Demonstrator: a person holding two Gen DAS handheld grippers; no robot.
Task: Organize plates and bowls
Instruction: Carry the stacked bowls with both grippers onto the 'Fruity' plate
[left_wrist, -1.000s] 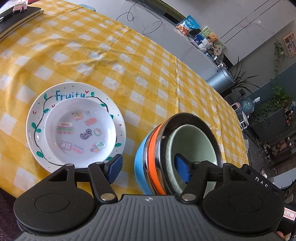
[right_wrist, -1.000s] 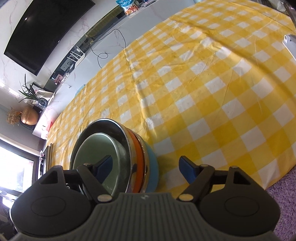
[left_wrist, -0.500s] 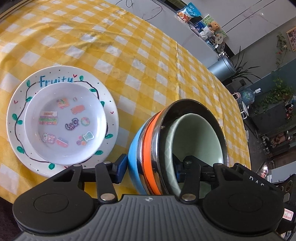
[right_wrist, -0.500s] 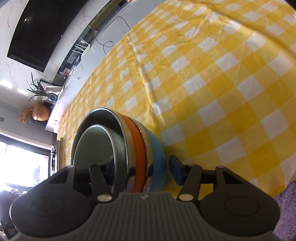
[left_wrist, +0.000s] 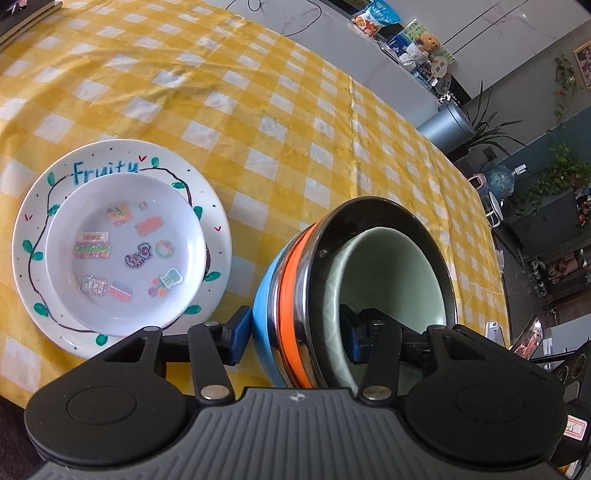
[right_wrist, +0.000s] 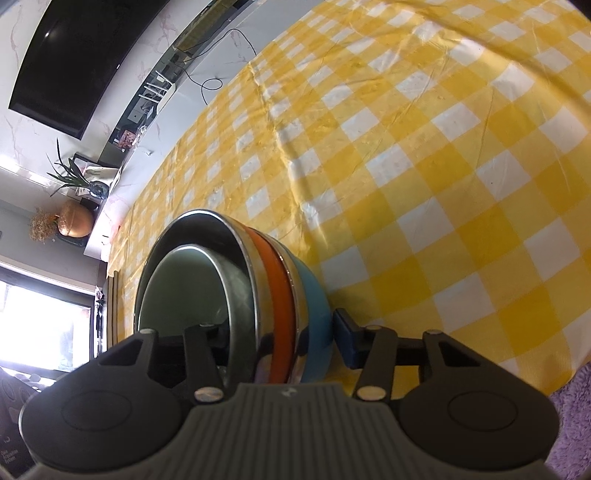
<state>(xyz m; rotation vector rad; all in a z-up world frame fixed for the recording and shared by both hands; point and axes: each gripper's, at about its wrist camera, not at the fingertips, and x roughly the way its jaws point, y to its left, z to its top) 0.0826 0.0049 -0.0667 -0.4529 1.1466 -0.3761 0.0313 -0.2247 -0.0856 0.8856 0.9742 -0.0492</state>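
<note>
A nested bowl stack (left_wrist: 291, 266) stands at the near edge of the yellow checked table: blue outside, then steel and orange rims, with a pale green bowl (left_wrist: 388, 277) innermost. My left gripper (left_wrist: 293, 332) is shut on its near wall, one pad on the blue outside and one inside the green bowl. From the opposite side, my right gripper (right_wrist: 280, 334) straddles the bowl stack (right_wrist: 277, 273). Its jaws are closing, with the outer pad against the blue wall and the inner pad hidden behind the rims. A white "Fruity" plate (left_wrist: 33, 229) holding a smaller sticker dish (left_wrist: 177, 236) lies left of the stack.
Dark books (left_wrist: 22, 14) lie at the far left corner of the table. Behind the table are a counter with snack bags and a teddy bear (left_wrist: 424, 40) and a grey bin (left_wrist: 443, 125). In the right wrist view, a wall TV (right_wrist: 74, 55) and a purple rug (right_wrist: 572, 406) show.
Both grippers have closed from wide open onto opposite walls of the bowl stack. The views have tipped slightly; the plate and dish have not moved.
</note>
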